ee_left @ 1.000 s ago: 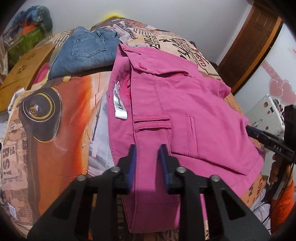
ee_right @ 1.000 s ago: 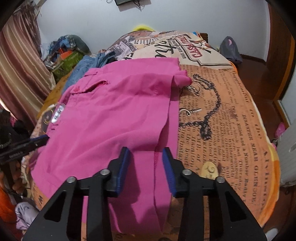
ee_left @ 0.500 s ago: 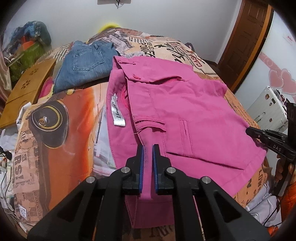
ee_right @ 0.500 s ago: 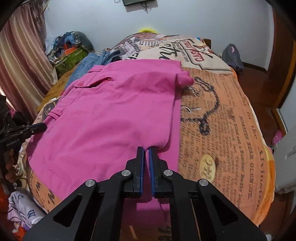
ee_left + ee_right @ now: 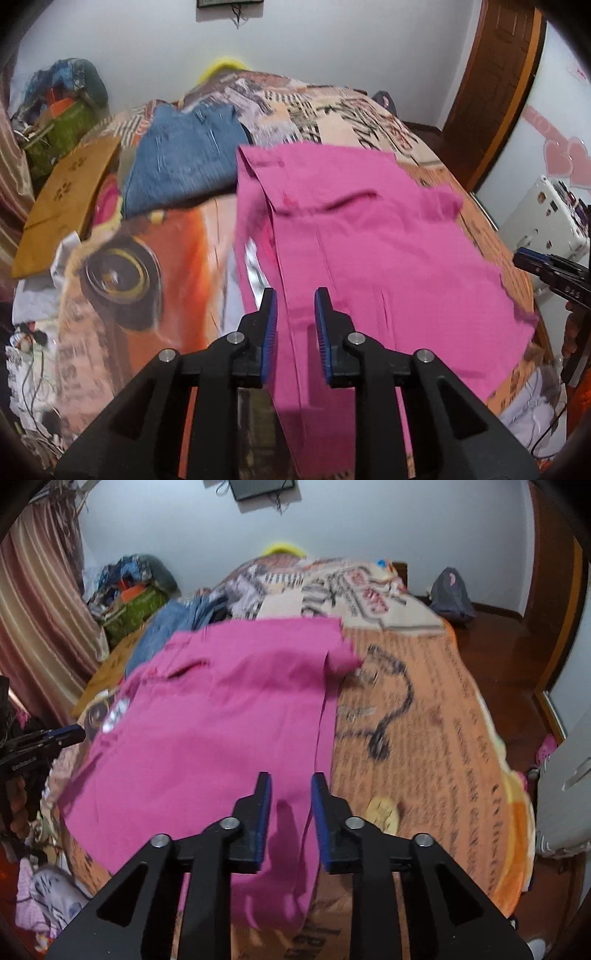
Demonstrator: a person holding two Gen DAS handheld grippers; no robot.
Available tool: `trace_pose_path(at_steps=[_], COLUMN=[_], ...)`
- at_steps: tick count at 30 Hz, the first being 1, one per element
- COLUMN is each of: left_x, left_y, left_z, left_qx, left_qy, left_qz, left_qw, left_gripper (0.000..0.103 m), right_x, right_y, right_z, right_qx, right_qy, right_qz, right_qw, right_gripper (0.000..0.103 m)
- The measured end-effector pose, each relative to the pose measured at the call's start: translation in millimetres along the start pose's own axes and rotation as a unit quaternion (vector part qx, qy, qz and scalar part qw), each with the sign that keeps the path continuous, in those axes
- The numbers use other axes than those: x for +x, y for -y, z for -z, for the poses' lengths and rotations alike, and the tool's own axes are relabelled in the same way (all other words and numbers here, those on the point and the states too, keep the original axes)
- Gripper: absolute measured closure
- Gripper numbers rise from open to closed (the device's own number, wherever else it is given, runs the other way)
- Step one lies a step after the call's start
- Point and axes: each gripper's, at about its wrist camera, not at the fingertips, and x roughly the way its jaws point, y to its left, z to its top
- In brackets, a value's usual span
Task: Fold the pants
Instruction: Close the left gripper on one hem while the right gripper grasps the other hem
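Note:
Pink pants lie spread across the printed bedspread, waistband at the far end, near edge hanging over the bed's front. My left gripper hovers over the near left part, its jaws opening; a fold of pink cloth shows in the gap, not pressed by the pads. In the right wrist view the pants fill the middle left. My right gripper sits over their near right edge, jaws opening, with cloth between them but loose. Each gripper shows in the other's view: right, left.
Folded blue jeans lie at the far left of the bed, beside a tan board. A white case and a wooden door stand to the right. A dark bag sits on the floor. Clutter piles lie at the left.
Both grippers closed on the pink cloth half a second ago and have parted again. Both hands have risen a little, and the views are now blurred by motion.

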Motion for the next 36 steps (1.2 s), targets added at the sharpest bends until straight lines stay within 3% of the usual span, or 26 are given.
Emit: trace_pose_path(at_steps=[3, 6, 10, 17, 25, 32, 36], left_x=[6, 19, 38, 97, 165, 203, 208], left_y=[-5, -14, -24, -48, -73, -78, -72], left_z=[-23, -50, -80, -125, -159, -167, -162], left_qx=[0.002, 0.0, -0.001, -0.011, -0.036, -0.044, -0.019], left_qy=[0.012, 0.021, 0.027, 0.013, -0.018, -0.046, -0.039], left_qz=[-0.011, -0.023, -0.031, -0.04, -0.011, 0.01, -0.005], left_qw=[0.9999, 0.9995, 0.9991, 0.9991, 0.9991, 0.9979, 0.9991], left_gripper=[0.08, 0.071, 0.068, 0.063, 0.063, 0.064, 0.069], right_x=[-3, 1, 13, 53, 119, 186, 214], right_y=[6, 11, 19, 31, 49, 59, 66], right_z=[-20, -42, -75, -129, -169, -190, -193], right_qx=[0.002, -0.003, -0.009, -0.028, -0.04, -0.051, -0.045], right_qy=[0.025, 0.042, 0.056, 0.064, 0.024, -0.031, -0.059], right_qz=[0.008, 0.02, 0.029, 0.045, 0.04, 0.019, 0.002], right_qw=[1.0, 0.999, 0.998, 0.997, 0.998, 0.998, 0.997], right_gripper=[0.066, 0.066, 0.066, 0.054, 0.054, 0.054, 0.054])
